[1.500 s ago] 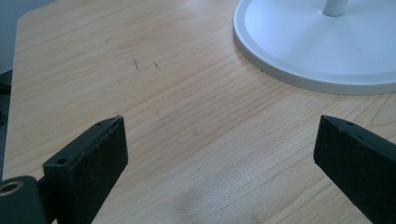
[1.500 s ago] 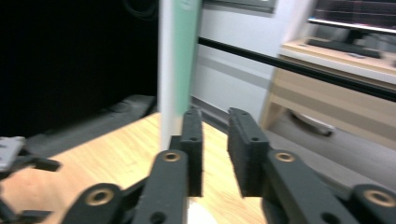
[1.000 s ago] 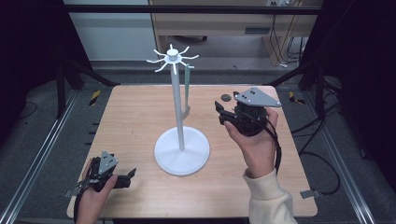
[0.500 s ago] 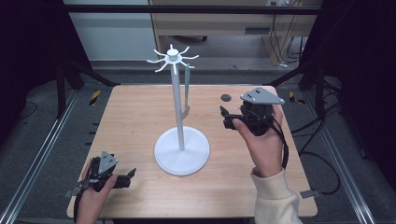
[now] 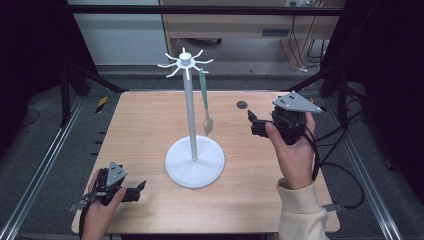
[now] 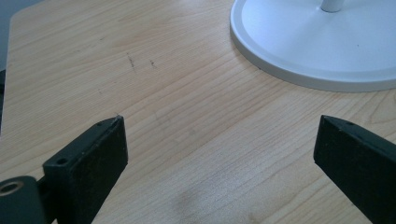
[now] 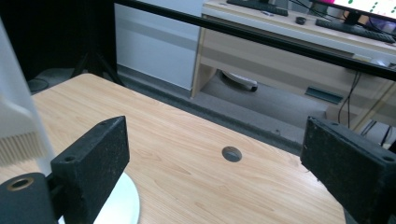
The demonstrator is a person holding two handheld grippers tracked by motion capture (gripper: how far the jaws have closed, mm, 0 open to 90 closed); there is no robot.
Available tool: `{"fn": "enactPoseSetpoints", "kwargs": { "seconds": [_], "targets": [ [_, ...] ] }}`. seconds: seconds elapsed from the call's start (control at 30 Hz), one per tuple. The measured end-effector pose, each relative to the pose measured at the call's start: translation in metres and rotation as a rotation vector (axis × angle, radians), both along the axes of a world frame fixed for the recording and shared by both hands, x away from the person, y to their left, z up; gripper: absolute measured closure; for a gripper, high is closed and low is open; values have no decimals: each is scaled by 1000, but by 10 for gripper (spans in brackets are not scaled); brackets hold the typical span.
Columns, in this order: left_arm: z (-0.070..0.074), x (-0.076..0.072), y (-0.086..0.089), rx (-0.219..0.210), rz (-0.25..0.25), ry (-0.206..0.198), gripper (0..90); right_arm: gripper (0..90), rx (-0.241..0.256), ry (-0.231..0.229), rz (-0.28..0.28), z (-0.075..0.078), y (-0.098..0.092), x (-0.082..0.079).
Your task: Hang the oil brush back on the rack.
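On the table: one wooden table (image 5: 150, 125), with everything below on or above it.
Stand: one white stand (image 5: 194, 161), its round base near the table's centre, its pole upright, a crown of short hooks at the top; its base rim lies at 1 o'clock in the left gripper view (image 6: 308, 51).
Right hand: one hand (image 5: 294, 150), forearm coming in from 5 o'clock, wrist bent up, raised above the table at 3 o'clock of the stand.
Right gripper: one gripper (image 5: 256, 125) held up off the table, pointing toward 9 o'clock at the stand; its jaws are spread wide with nothing between them, well apart from the brush.
Left hand: one hand (image 5: 97, 210) low at the table's 7 o'clock corner, resting by the near edge.
Left gripper: one gripper (image 5: 140, 189) lying low over the wood, pointing toward 3 o'clock; jaws spread wide, bare wood between them, near the stand's base but not touching it.
Brush: one green-handled brush (image 5: 205, 102) hanging upright from a hook at the stand's 3 o'clock side, its pale bristles down, clear of the table.
Hole: one small dark round hole (image 5: 242, 104) in the table at 1 o'clock of the stand; it sits between the jaws in the right gripper view (image 7: 231, 153).
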State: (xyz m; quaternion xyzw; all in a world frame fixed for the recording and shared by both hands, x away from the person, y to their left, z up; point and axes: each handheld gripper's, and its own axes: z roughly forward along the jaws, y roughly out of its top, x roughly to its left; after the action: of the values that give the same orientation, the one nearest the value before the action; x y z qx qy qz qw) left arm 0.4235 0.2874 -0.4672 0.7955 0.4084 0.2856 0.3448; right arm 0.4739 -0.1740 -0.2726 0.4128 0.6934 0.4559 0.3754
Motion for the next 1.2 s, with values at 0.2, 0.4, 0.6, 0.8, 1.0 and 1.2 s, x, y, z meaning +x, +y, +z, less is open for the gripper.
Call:
{"fn": "enactPoseSetpoints", "kwargs": {
  "seconds": [0.2,0.4,0.6,0.8,1.0,1.2],
  "targets": [
    [0,-1,0,4,3,2,25,84,2,40,-5,-13,-15,7],
    [0,-1,2,8,18,0,25,83,-5,103,-12,-41,-32,13],
    [0,-3,4,3,33,-3,25,89,48,155,24,-71,-48,5],
    [-1,-2,2,11,23,-5,25,90,26,197,20,-105,-58,1],
    [-1,-1,3,7,22,-7,25,107,18,203,49,-124,-55,7],
    [0,-1,2,12,23,-10,25,110,36,238,78,-147,-46,14]
  ]
}}
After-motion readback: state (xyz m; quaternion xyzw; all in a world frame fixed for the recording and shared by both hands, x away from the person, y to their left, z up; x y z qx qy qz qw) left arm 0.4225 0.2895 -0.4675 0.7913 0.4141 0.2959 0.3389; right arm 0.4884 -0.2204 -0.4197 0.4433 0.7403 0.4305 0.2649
